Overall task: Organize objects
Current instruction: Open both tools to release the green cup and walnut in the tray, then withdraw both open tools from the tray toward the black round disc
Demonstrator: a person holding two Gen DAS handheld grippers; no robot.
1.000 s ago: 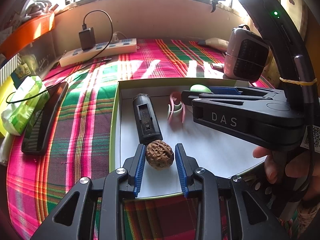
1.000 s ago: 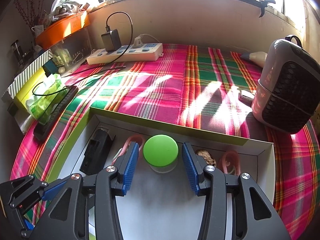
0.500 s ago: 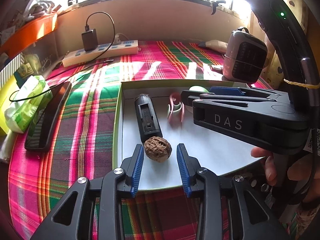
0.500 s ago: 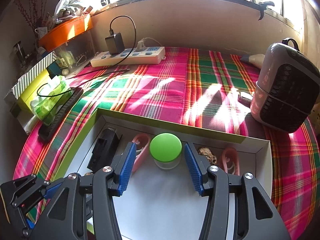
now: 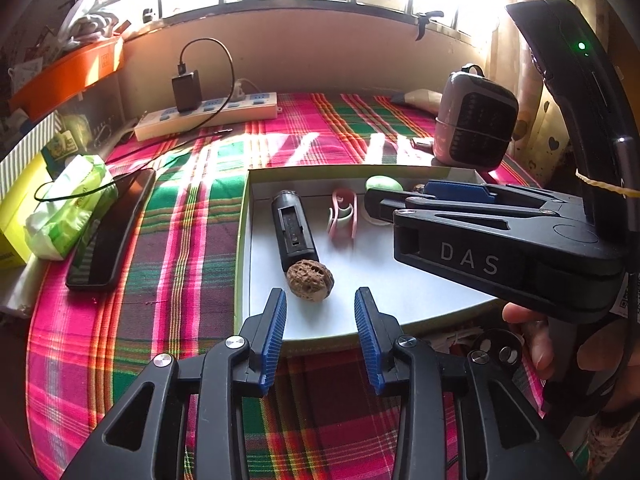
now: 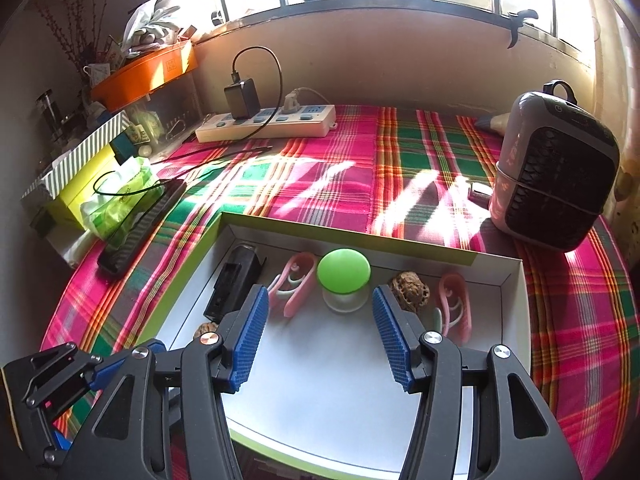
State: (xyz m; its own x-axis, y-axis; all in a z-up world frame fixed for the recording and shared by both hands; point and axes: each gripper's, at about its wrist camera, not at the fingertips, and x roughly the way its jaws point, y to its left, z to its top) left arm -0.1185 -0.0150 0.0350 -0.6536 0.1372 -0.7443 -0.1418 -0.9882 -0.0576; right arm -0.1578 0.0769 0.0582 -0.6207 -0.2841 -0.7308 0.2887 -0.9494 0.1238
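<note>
A wrinkled brown walnut (image 5: 310, 280) lies on the white floor of a shallow green-rimmed cardboard tray (image 5: 241, 240), touching the near end of a black cylindrical device (image 5: 294, 229); the left gripper (image 5: 320, 316) stands just behind it with jaws spread wide, holding nothing; only the right wrist view shows a second brown walnut (image 6: 410, 292) and a second pink clip (image 6: 454, 306) by the far wall; there the right gripper (image 6: 318, 330) gapes wide and empty short of a green-lidded small jar (image 6: 343, 274), with a pink plastic clip (image 6: 294, 286) to its left; the tray rests on a pink and green plaid cloth (image 6: 360, 168); a grey portable heater (image 6: 556, 172) sits at right.
</note>
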